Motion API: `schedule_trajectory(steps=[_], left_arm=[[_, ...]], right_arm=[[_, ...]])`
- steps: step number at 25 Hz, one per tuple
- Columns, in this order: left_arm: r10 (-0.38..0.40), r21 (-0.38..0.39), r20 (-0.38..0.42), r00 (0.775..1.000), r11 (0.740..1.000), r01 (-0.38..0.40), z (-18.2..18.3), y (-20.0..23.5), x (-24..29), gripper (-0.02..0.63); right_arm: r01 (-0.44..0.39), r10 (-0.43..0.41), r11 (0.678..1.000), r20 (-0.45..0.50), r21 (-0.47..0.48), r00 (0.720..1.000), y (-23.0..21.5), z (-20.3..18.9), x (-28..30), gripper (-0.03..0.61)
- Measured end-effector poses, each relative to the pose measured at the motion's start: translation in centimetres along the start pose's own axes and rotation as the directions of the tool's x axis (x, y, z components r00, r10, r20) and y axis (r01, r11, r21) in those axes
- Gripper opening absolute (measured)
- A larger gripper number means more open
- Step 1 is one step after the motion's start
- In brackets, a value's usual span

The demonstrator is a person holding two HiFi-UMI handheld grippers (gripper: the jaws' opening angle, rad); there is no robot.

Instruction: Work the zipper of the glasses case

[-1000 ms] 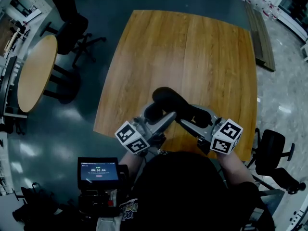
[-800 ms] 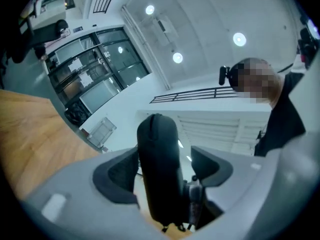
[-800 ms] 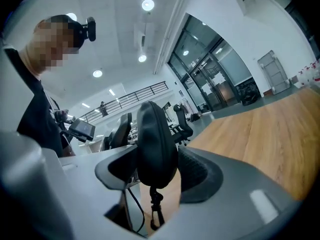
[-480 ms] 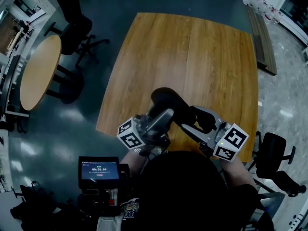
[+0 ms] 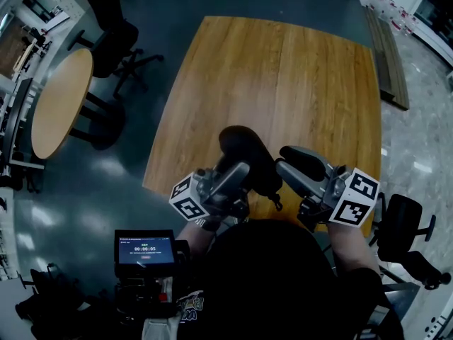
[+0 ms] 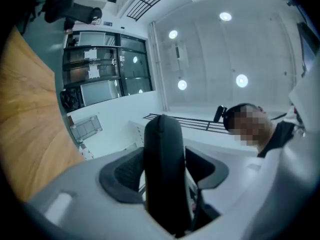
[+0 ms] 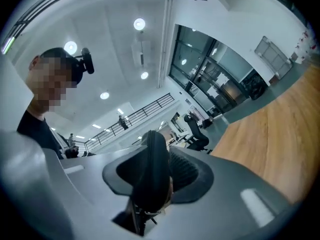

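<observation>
The black glasses case [image 5: 244,154] is held up above the near edge of the wooden table [image 5: 283,83]. My left gripper [image 5: 239,171] is shut on its left part; in the left gripper view the case [image 6: 165,154] stands upright, filling the gap between the pads [image 6: 122,176]. My right gripper [image 5: 287,167] meets the case's right end. Its jaws have just been closing, and in the right gripper view they pinch a narrow black edge of the case [image 7: 152,164], with zipper metal [image 7: 142,214] showing just below. A small pull [image 5: 277,202] dangles under the case.
A round table [image 5: 60,101] and dark office chairs [image 5: 106,20] stand on the floor to the left. Another chair [image 5: 400,225] is at the right. A small screen [image 5: 145,252] sits low by the person's body. Both gripper views look back at the person and the ceiling.
Both grippers have risen with the case, which now looks larger and nearer. The right gripper's marker cube has shifted right and its jaws have narrowed onto the case's end.
</observation>
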State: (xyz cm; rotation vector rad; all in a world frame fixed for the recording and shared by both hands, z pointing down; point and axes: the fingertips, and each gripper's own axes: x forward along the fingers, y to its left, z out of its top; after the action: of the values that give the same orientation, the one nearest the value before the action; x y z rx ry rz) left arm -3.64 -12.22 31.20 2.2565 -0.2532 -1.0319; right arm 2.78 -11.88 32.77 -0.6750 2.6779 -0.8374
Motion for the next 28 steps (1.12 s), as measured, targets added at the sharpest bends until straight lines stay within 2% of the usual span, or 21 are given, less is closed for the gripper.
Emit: schedule_trajectory(steps=[4, 7, 8, 11, 13, 15, 16, 18, 22, 24, 25, 26, 28], left_arm=[[0.024, 0.063, -0.046, 0.999, 0.998, -0.022, -0.7, -0.2, -0.1, 0.313], [0.032, 0.046, -0.054, 0.998, 0.999, -0.029, -0.9, -0.1, -0.1, 0.313], [0.040, 0.045, -0.052, 0.998, 0.998, -0.038, -0.9, 0.0, -0.2, 0.311], [0.103, 0.049, -0.028, 0.994, 0.994, -0.102, -0.6, 0.9, -0.4, 0.311], [0.125, -0.061, 0.052, 0.991, 0.991, -0.122, 0.6, 2.0, -0.9, 0.313], [0.100, -0.194, 0.159, 0.982, 0.979, -0.068, 2.7, 2.5, -1.1, 0.313], [0.082, -0.215, 0.194, 0.978, 0.976, -0.039, 3.4, 2.3, -1.0, 0.313], [0.062, -0.176, 0.201, 0.978, 0.984, -0.026, 4.0, 1.8, -0.7, 0.313], [0.041, -0.108, 0.183, 0.982, 0.994, -0.022, 4.3, 1.3, -0.1, 0.313], [0.044, -0.097, 0.165, 0.985, 0.995, -0.028, 4.1, 1.1, 0.4, 0.313], [0.051, -0.086, 0.157, 0.986, 0.996, -0.038, 4.1, 1.1, 0.5, 0.313], [0.056, -0.063, 0.145, 0.988, 0.997, -0.048, 4.0, 1.0, 0.6, 0.313], [0.057, 0.024, 0.104, 0.993, 0.998, -0.060, 3.6, 0.5, 0.8, 0.314]], right_arm=[[-0.019, 0.020, 1.000, -0.057, 0.005, 0.998, 0.8, -2.1, 0.9, 0.147], [-0.004, 0.005, 1.000, -0.053, 0.019, 0.999, 0.6, -2.3, 1.0, 0.111], [0.002, -0.001, 1.000, -0.050, 0.015, 0.999, 0.6, -2.3, 1.1, 0.117], [0.019, -0.019, 1.000, -0.038, -0.008, 0.999, 0.4, -2.0, 1.2, 0.084], [0.040, -0.041, 0.998, -0.012, -0.044, 0.999, 0.2, -1.2, 0.6, 0.112], [0.060, -0.060, 0.993, 0.008, -0.100, 0.998, 0.2, -0.4, -0.2, 0.151], [0.059, -0.059, 0.991, 0.010, -0.123, 0.998, 0.4, -0.3, -0.4, 0.172], [0.038, -0.039, 0.988, -0.002, -0.151, 0.999, 1.4, -0.7, 0.0, 0.266], [0.063, -0.087, 0.964, -0.083, -0.258, 0.993, 1.9, -2.8, 2.7, 0.353], [0.079, -0.119, 0.950, -0.115, -0.302, 0.986, 1.7, -3.6, 3.6, 0.333], [0.085, -0.128, 0.944, -0.117, -0.319, 0.985, 1.8, -3.7, 3.7, 0.275], [0.088, -0.130, 0.942, -0.111, -0.323, 0.985, 1.8, -3.7, 3.7, 0.254], [0.073, -0.098, 0.965, -0.087, -0.252, 0.991, 2.0, -3.3, 3.1, 0.249]])
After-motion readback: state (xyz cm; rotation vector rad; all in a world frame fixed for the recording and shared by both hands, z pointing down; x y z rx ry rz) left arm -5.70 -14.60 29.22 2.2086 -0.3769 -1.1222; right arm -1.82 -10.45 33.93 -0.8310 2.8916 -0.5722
